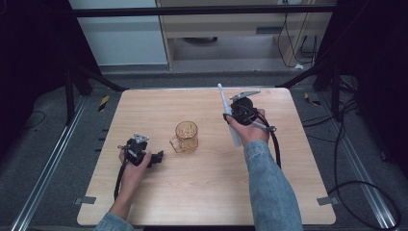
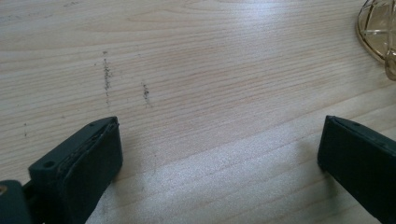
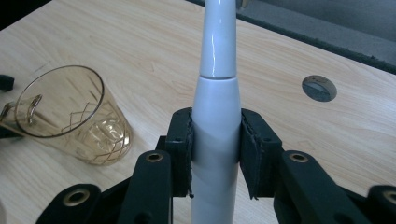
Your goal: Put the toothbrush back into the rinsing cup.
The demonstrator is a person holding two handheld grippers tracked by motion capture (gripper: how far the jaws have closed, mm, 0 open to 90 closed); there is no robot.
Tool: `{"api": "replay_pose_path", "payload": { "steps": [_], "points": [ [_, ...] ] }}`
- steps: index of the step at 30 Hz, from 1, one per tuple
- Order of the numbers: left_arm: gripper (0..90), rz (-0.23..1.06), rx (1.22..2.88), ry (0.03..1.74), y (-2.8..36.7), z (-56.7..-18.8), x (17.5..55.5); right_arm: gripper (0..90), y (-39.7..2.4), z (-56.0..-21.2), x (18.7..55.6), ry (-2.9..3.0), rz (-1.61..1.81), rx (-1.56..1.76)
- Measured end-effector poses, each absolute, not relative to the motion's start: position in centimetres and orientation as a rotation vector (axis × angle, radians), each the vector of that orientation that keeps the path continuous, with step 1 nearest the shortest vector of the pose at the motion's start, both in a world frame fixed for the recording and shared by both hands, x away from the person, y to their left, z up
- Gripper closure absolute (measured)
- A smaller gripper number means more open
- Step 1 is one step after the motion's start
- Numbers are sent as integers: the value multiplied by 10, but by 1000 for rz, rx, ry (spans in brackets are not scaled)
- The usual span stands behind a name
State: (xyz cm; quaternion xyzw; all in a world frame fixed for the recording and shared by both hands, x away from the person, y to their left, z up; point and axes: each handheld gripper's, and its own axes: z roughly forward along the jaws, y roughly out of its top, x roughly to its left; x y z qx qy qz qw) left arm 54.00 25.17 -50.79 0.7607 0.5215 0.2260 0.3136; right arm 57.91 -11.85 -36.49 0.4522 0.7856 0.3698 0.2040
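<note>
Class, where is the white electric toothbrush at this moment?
In the high view, the white electric toothbrush is right of the amber glass mug, clamped in the right tongs above the table.

Light wooden table (image 1: 207, 192); amber glass mug (image 1: 186, 136) upright near centre.

A light wooden square table (image 1: 202, 202) sits on grey carpeted floor (image 1: 43, 144); black cables (image 1: 365, 192) trail right, and there's yellow-black tape (image 1: 103, 102) beyond the left corner.
</note>
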Motion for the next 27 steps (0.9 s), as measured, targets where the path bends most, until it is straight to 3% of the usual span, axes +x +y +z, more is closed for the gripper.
{"api": "replay_pose_path", "payload": {
  "steps": [27],
  "points": [
    [0, 597, 2005, 1375, 252, -508, 542, 670, -95, -350, 583, 2086, 1150, 1216]
  ]
}}
